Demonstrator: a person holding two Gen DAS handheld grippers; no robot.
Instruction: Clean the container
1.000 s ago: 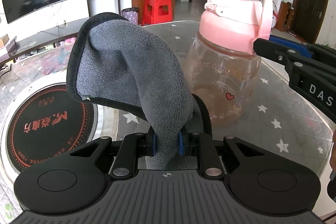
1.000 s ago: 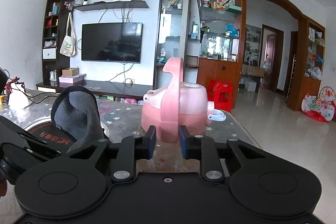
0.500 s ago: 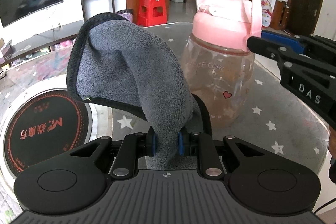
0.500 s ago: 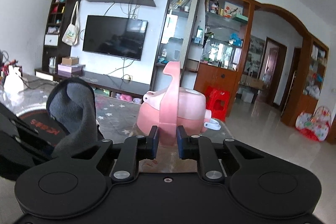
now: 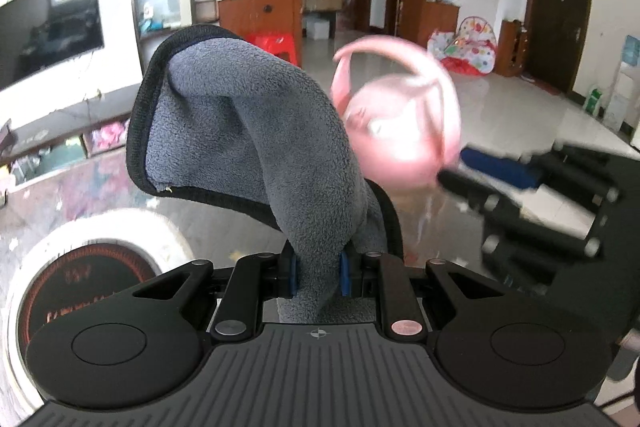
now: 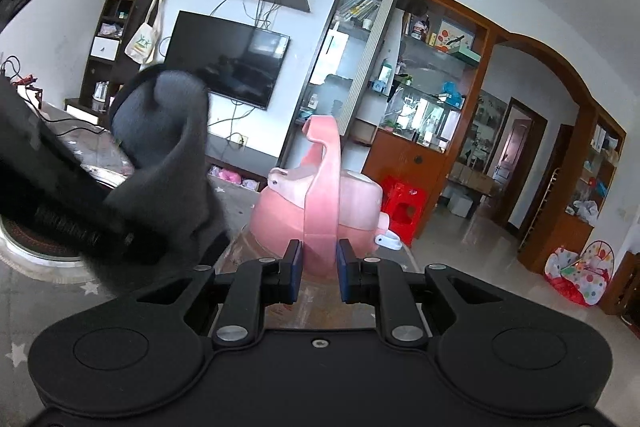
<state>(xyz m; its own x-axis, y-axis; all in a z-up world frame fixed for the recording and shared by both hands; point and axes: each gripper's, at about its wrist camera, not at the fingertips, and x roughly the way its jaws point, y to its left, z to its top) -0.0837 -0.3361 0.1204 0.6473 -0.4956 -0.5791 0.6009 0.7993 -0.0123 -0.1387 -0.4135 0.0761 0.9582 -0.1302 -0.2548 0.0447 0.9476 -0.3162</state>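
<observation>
My left gripper is shut on a grey fleece cloth with a black hem that stands up in front of it. The cloth also shows in the right wrist view. A clear bottle with a pink lid and pink carry handle is blurred and tilted just right of the cloth. My right gripper is shut on the bottle's pink handle at the lid. The right gripper also shows in the left wrist view, at the right.
A glass table with star marks lies below. A round black induction plate with red lettering sits at the left. A TV unit, shelves, a red stool and tiled floor lie beyond.
The bottle has been lifted and tilted by the right gripper, so its lid now faces the left camera. The left gripper and cloth have risen and swung closer to the bottle.
</observation>
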